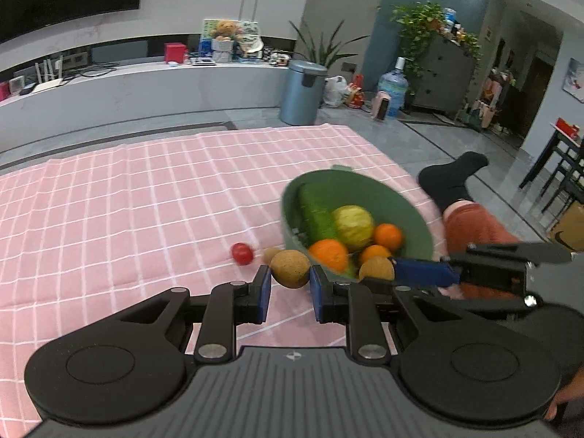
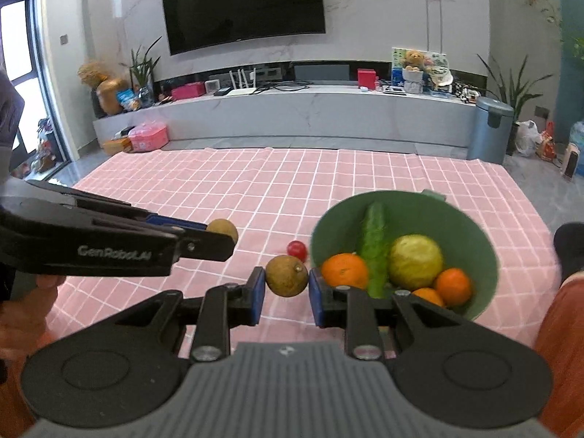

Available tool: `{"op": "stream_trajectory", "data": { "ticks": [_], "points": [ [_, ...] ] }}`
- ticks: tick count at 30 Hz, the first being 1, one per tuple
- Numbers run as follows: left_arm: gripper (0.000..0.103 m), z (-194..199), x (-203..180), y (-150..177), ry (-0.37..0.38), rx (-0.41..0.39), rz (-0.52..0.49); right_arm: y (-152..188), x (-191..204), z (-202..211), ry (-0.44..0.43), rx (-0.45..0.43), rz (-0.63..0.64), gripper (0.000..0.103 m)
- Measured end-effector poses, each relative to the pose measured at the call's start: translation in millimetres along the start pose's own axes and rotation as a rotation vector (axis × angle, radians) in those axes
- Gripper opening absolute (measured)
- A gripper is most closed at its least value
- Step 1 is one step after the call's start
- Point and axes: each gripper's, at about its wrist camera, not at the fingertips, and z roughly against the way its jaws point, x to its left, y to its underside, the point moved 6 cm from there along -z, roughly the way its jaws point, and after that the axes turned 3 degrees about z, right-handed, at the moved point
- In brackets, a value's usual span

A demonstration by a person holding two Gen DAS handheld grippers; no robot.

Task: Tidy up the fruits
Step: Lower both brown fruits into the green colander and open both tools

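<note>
Fruits of two kinds of handling are seen: loose ones in the grippers and gathered ones in a bowl. Nearest, the left gripper (image 1: pixel 290 276) is clamped on the first brown fruit (image 1: pixel 291 266), a round, dull, rough-skinned piece pinched across its width between the blue pads. The right gripper (image 2: pixel 286 281) is likewise closed on the second brown fruit (image 2: pixel 286 273), of the same matt, speckled skin, with a small stem scar turned upward. Both fruits are held clear of the cloth.

The coming move is judged to turn on one relation: the green bowl (image 2: pixel 474 233) lies ahead and to the right of both grippers, and the right gripper is the nearer, its fruit being just beside the bowl's near rim, while the left gripper is set further out to the left. The bowl is smooth, deep and apparently plastic.

Inside it a knobbly cucumber (image 2: pixel 374 241) is laid with its long axis running away from the cameras; beside it a yellow-green fruit (image 2: pixel 416 261) and several glossy oranges (image 2: pixel 345 270) are piled against the near wall.

A small red tomato (image 2: pixel 296 250) is left on the pink checked cloth (image 2: pixel 255 182), just outside the bowl's left wall. Beyond the cloth a metal bin (image 2: pixel 491 127) and a wall television (image 2: pixel 242 3) are visible.
</note>
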Motion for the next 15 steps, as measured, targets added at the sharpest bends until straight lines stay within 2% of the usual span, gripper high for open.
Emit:
{"op": "stream_trajectory", "data": {
  "ticks": [7,15],
  "points": [
    [0.025,-19.1,-27.2,-13.4,0.062,0.028,-0.033,-14.6,-45.8,11.7,0.017,0.043,0.083,0.021],
    [0.025,-56.6,-51.6,-23.9,0.119,0.105,-0.072,-27.0,-83.4,-1.6,0.039,0.139,0.172,0.021]
  ]
}}
